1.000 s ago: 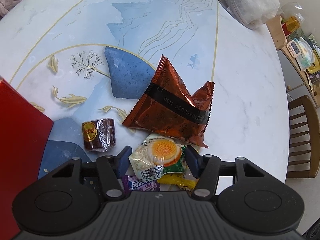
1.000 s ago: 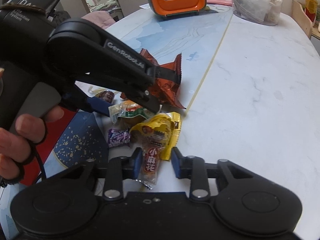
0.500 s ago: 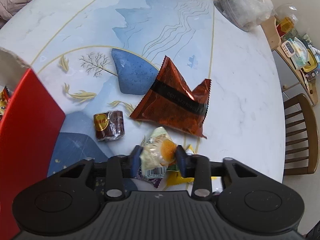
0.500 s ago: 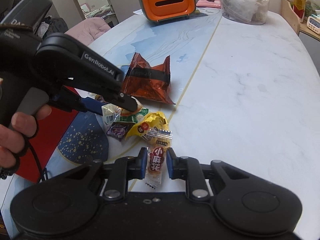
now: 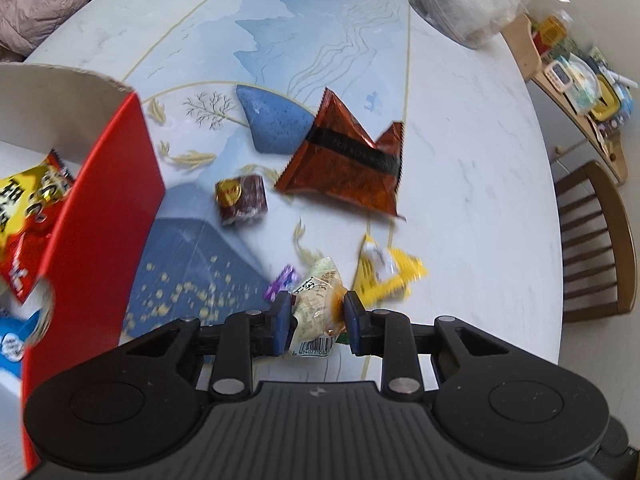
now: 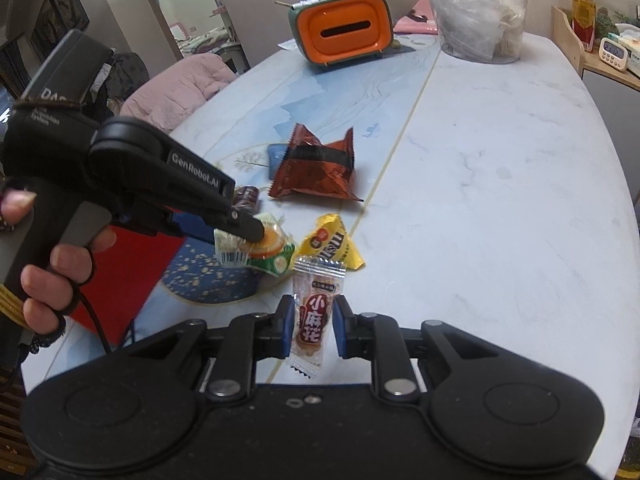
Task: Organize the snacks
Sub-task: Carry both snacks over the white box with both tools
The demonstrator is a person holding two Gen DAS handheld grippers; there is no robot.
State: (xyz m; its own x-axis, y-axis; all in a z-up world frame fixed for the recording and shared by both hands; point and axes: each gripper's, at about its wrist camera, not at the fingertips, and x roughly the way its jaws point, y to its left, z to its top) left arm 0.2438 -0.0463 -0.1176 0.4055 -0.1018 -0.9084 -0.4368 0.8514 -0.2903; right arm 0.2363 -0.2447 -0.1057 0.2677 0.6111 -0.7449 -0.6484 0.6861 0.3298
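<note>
Here, at the far left of the left wrist view, a red box [image 5: 104, 216] stands open on the table [image 5: 480, 168], with a yellow-and-red snack bag [image 5: 28, 208] lying inside it. Just right of the box, a small brown wrapped cake [image 5: 241, 199] sits on the painted tabletop, and beyond it lies a crumpled copper-orange foil packet [image 5: 348, 160]. Nearer the camera, a purple candy [image 5: 282, 282] rests on the table beside the left gripper [image 5: 316, 318], whose blue pads are pressed against a pale egg-picture snack packet [image 5: 318, 308], held clear of the surface. To its right a yellow packet [image 5: 386, 276] lies flat, slightly blurred.

In the right wrist view, the left gripper [image 6: 250, 236] enters from the left, a hand [image 6: 60, 276] on its handle, with the egg-picture snack packet [image 6: 260, 252] pinched at its tip above the blue part of the table pattern. The yellow packet [image 6: 332, 244] lies just right of it, and the copper-orange foil packet [image 6: 316, 168] is farther back. The right gripper [image 6: 310, 330] is closed narrowly on a clear twist-snack sachet [image 6: 316, 312] with red characters, held upright, its top edge just overlapping the yellow packet in this view. At the far end of the table [image 6: 500, 200] stand an orange tissue holder [image 6: 344, 32] and, right of it, a clear plastic bag [image 6: 476, 16].
</note>
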